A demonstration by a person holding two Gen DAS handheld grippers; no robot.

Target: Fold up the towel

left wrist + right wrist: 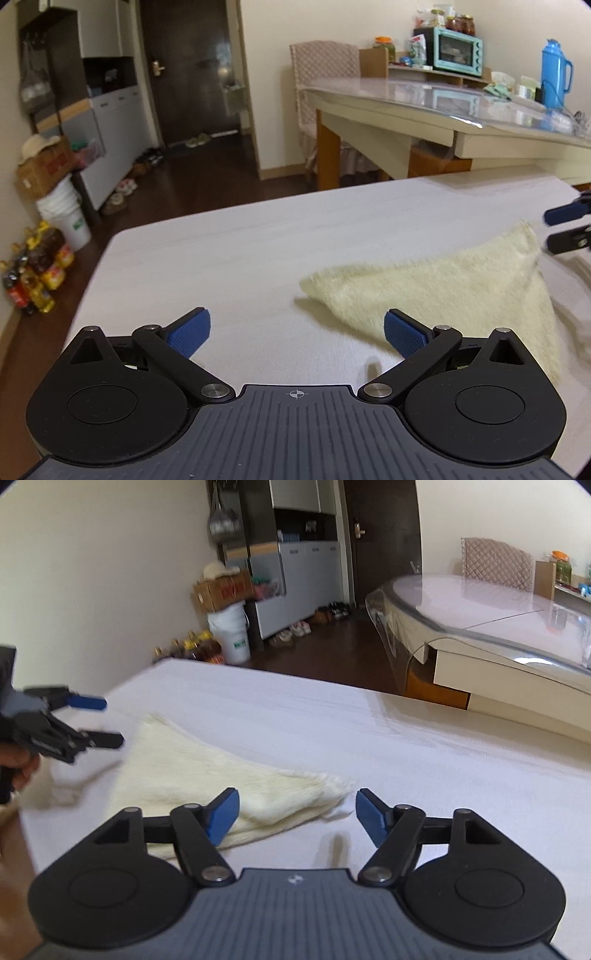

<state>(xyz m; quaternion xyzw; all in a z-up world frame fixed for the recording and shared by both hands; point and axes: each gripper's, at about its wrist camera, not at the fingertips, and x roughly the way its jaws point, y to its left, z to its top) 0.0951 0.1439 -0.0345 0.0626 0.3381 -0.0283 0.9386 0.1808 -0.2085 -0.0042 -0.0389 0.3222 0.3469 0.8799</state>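
Observation:
A pale yellow towel (443,284) lies folded into a rough triangle on the white table (221,251). My left gripper (297,332) is open and empty just above the table, with the towel's near corner by its right finger. My right gripper (297,814) is open and empty over the towel's (207,775) pointed corner. The right gripper also shows at the right edge of the left wrist view (565,229), open beside the towel's far tip. The left gripper shows at the left of the right wrist view (107,722), open above the towel's far end.
A dining table (424,99) with a glass top stands beyond the white table, holding a teal toaster oven (458,50) and a blue thermos (556,74). A chair (321,74) stands behind it. Bottles (37,269), a bucket and boxes stand on the floor at the left.

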